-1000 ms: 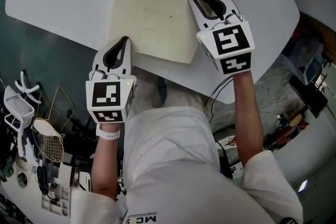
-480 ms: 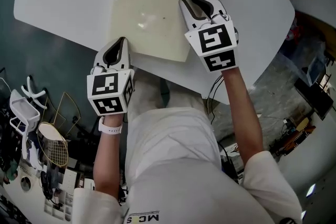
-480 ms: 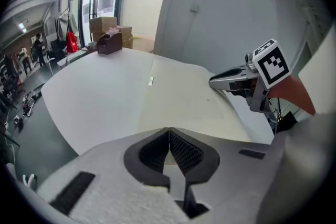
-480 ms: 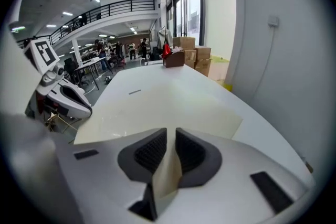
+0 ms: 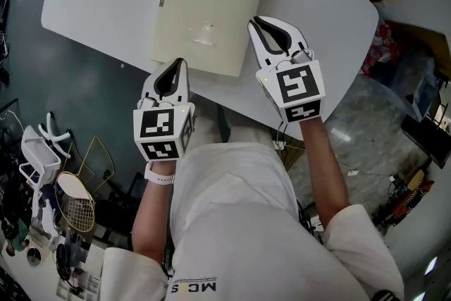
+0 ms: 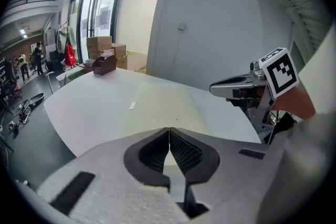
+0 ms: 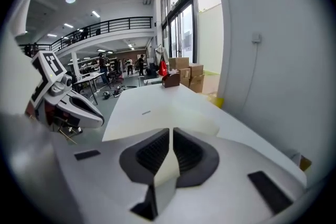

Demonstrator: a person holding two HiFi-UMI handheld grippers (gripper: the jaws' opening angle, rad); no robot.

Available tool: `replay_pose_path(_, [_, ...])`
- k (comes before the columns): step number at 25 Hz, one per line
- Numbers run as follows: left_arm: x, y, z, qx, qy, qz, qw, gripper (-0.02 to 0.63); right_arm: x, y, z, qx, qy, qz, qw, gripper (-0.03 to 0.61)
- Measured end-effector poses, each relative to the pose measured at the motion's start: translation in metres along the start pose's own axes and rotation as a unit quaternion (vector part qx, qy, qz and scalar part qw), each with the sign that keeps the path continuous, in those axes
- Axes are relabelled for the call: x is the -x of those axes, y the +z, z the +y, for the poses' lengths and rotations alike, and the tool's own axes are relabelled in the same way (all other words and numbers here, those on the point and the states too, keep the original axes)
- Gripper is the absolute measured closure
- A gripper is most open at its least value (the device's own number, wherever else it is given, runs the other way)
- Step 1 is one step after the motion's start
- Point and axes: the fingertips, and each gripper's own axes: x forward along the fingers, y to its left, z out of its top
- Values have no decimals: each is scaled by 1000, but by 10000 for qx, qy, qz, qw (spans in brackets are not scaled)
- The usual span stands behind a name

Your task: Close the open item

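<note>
A flat cream case (image 5: 208, 7) with a small label lies shut on the white table (image 5: 317, 10); it also shows as the cream case (image 6: 163, 107) and cream case (image 7: 176, 113). My left gripper (image 5: 177, 63) hovers at its near left corner, jaws pressed together with nothing in them, the same in its own view (image 6: 169, 129). My right gripper (image 5: 252, 22) hovers beside the near right corner. Its jaws have just been closing; only a hairline slit remains (image 7: 171, 130), nothing between them. Each gripper sees the other: right gripper (image 6: 216, 89), left gripper (image 7: 98, 122).
Cardboard boxes (image 6: 105, 60) stand at the table's far end. On the floor to the left are a white rack (image 5: 32, 144) and a racket (image 5: 74, 211). Cables and clutter lie on the floor at the right. The table's near edge runs just below both grippers.
Both grippers have lifted and drawn back toward me. The right one has come off the case's right edge and its jaws have narrowed. The case lies flat as before.
</note>
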Motion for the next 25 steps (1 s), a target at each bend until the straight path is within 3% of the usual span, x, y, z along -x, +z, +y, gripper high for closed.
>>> replay_pose_path(9, [47,28,-59,-143,-245,-673,9973,588,98,22,-18,-141,-497,-732,9960,554])
replay_pose_path(19, [103,70,-109,-441,-502,-1525,9860,588,185,24,-20,-330,-948,-1452,9843,558])
replay_pose_path(25, [122,76,-135,-597,-711,-1733,9805,588,235,23,-25,-478,-1278,-1818,9738,558])
